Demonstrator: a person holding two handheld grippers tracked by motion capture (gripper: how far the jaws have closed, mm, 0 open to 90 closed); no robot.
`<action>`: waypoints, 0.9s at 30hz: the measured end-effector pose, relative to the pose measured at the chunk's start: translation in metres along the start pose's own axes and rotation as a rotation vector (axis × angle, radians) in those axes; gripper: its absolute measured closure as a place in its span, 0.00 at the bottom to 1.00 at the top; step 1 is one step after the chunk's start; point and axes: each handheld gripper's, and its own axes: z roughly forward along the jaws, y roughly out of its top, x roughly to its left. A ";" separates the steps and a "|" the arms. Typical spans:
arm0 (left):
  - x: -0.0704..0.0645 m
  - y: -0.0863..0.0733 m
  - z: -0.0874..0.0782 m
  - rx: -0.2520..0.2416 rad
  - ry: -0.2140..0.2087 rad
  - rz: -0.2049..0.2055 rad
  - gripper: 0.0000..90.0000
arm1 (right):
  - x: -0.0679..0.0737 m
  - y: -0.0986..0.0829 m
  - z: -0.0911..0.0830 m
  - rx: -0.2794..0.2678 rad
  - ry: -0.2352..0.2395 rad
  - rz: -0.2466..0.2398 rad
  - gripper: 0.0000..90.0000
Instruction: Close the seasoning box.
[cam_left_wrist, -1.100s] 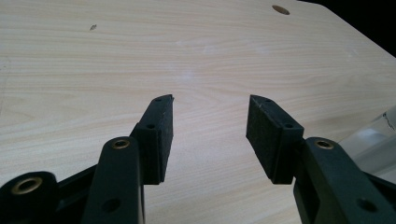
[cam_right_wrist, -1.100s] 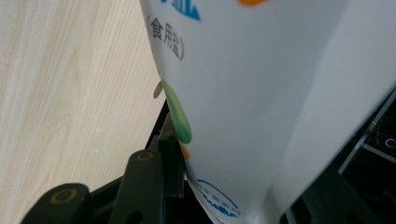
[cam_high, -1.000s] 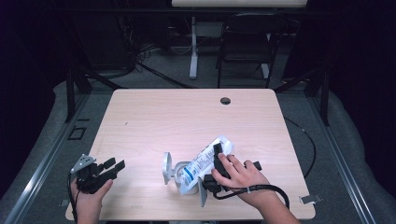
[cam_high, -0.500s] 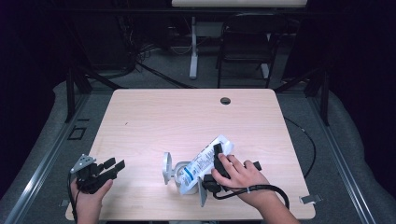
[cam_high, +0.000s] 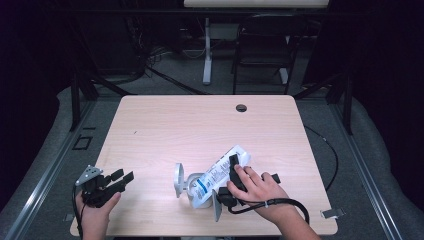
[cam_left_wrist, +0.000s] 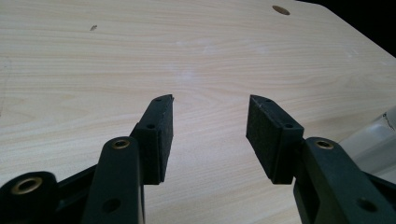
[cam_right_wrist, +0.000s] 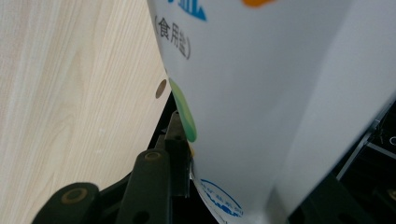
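A white plastic bag (cam_high: 215, 175) with blue print lies slanted on the wooden table (cam_high: 200, 125) near the front edge. My right gripper (cam_high: 234, 167) is shut on it, a hand wrapped around the gripper's body. In the right gripper view the bag (cam_right_wrist: 261, 93) sits between the jaws, the left finger (cam_right_wrist: 177, 154) pressed against it and the right finger mostly hidden behind it. At the bag's left end stands a small white-grey round piece (cam_high: 179, 180); I cannot tell what it is. My left gripper (cam_high: 124, 177) rests at the front left corner, open (cam_left_wrist: 210, 121) over bare wood.
A dark cable hole (cam_high: 241, 107) sits near the table's far edge. The right gripper's cable (cam_high: 280, 202) loops by the front right corner. A chair (cam_high: 260, 50) and table legs stand beyond the far edge. A corner of the bag (cam_left_wrist: 373, 140) shows right of the left gripper.
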 end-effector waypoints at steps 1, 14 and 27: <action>0.000 0.000 0.000 -0.005 0.002 -0.001 0.57 | 0.000 0.000 0.000 0.000 0.001 0.002 0.73; 0.000 0.000 0.001 -0.002 0.001 -0.001 0.57 | 0.004 0.000 -0.001 -0.020 0.006 0.022 0.77; 0.001 -0.001 0.001 0.000 0.003 -0.005 0.57 | 0.007 -0.002 -0.001 -0.021 0.028 0.052 0.85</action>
